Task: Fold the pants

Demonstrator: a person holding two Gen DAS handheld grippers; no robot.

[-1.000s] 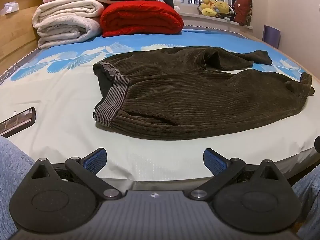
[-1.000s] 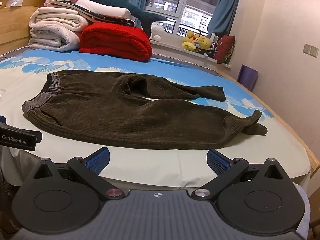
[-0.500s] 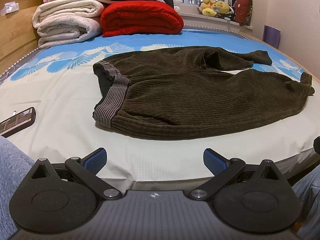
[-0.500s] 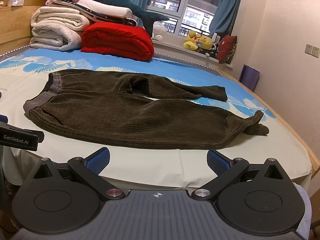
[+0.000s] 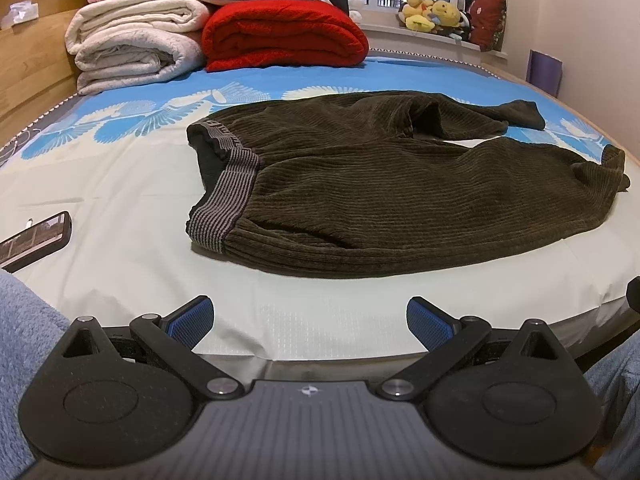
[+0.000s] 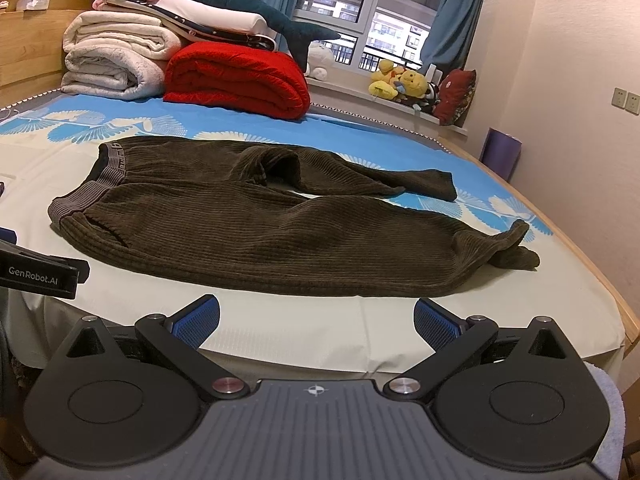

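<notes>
Dark brown corduroy pants (image 5: 400, 196) (image 6: 260, 232) lie spread on the bed, striped grey waistband (image 5: 224, 200) (image 6: 86, 190) to the left, legs running right. The far leg is creased and bent near the crotch; both cuffs (image 6: 516, 252) sit at the right. My left gripper (image 5: 310, 320) hangs open at the bed's near edge, short of the waistband. The right gripper (image 6: 316, 318) is open too, just in front of the near leg. Neither touches the cloth.
Folded white blankets (image 5: 132, 44) and a red blanket (image 5: 284, 36) are stacked at the bed's far end. A phone (image 5: 34, 240) lies on the sheet at the left. The wooden bed rail (image 6: 592, 264) borders the right side. The left gripper's body (image 6: 38, 276) shows at the right view's left edge.
Both views have crept slightly closer to the bed and pants. The pants lie as before, and both grippers stay open.
</notes>
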